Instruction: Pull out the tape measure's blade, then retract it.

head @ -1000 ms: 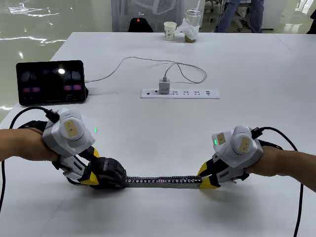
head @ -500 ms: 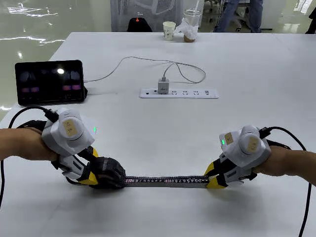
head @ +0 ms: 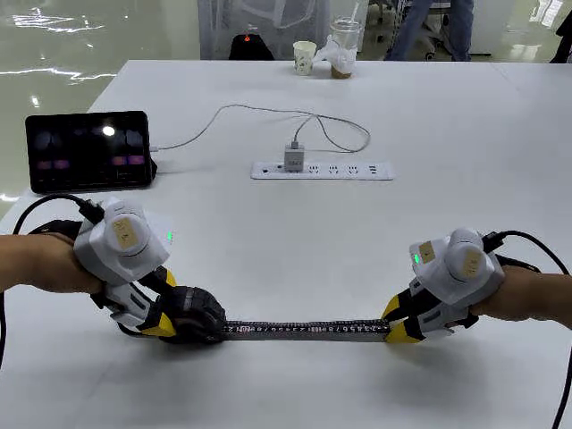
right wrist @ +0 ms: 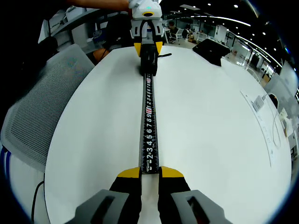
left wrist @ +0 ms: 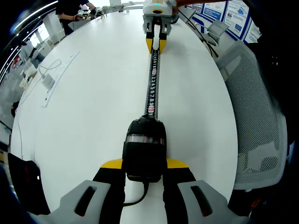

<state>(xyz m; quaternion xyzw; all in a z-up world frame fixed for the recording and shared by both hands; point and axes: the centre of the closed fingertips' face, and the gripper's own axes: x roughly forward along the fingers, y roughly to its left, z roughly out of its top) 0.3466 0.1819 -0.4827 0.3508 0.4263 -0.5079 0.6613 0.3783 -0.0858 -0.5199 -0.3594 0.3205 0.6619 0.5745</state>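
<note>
Over the last second the right gripper (head: 400, 329) has slid further out to the person's right along the table (head: 268, 241). The left gripper (head: 165, 317) and the case (head: 195, 313) it holds have stayed about where they were, so the stretch of blade (head: 308, 330) between the two is longer than it was. To me that means the pull-out is well under way and going cleanly, and the retract has not begun. The left gripper is closed around the case from its rear, a yellow tip on each flank, and in the left gripper view the case's mouth points away toward the other hand. The right gripper is clamped on the blade's free end: in the right gripper view the low numbers run right up to its tips and the strip disappears between them. The blade runs straight and low along the table near the person's edge, markings up, with no twist I can see, though I cannot tell if it touches the surface; the hook is hidden in the jaws
</note>
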